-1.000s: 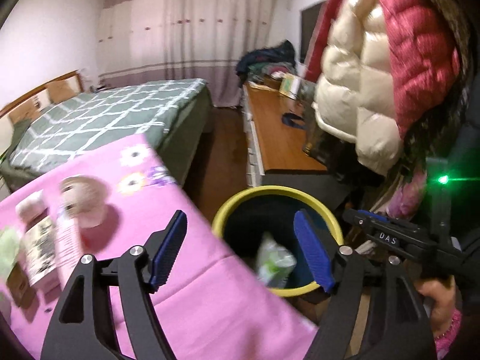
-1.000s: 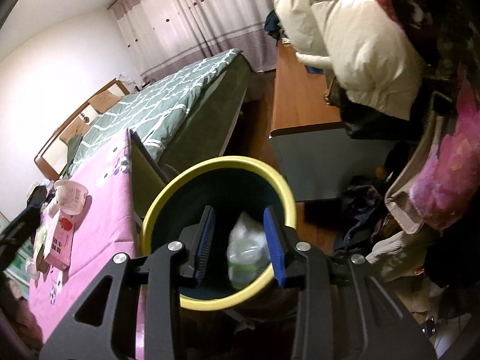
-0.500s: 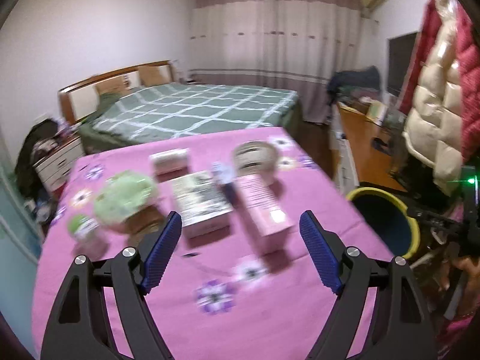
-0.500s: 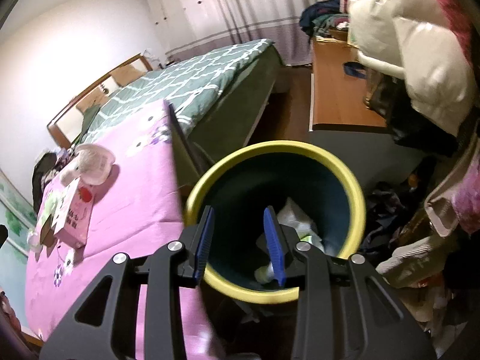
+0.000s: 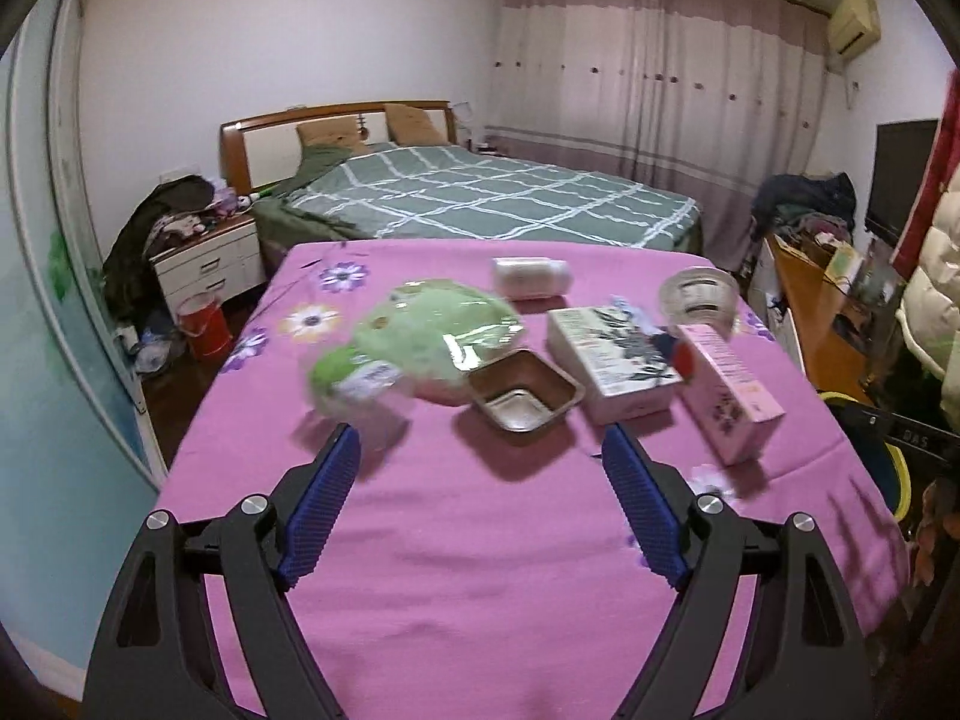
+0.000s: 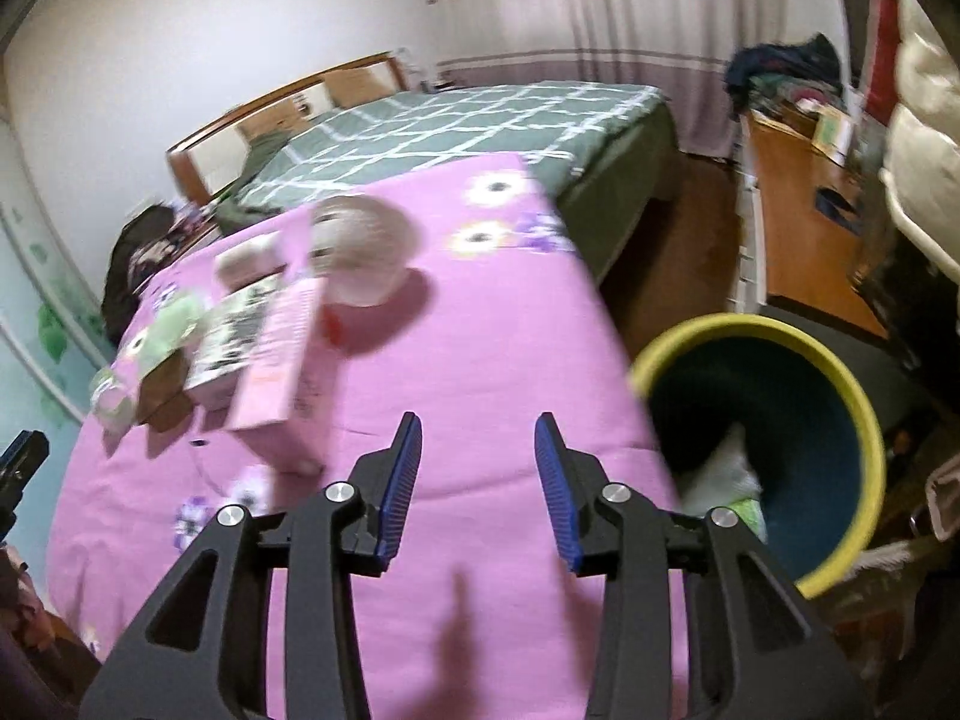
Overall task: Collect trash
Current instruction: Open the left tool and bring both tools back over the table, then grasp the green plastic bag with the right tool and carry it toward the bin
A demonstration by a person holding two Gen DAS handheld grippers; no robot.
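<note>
Trash lies on a pink flowered tablecloth: a green plastic bag, a small green-capped cup, a foil tray, a printed white box, a pink carton, a clear plastic cup and a white jar. My left gripper is open and empty, just short of the foil tray. My right gripper is open and empty over the table's right part, the pink carton to its left. The yellow-rimmed bin holding white and green trash stands right of the table.
A green checked bed lies behind the table. A nightstand and a red bucket stand on the left. A wooden desk and hanging coats stand on the right beside the bin.
My left gripper swung left from the bin to face the trash on the table. My right gripper dropped a clear bag into the bin, opened wider and moved left over the table.
</note>
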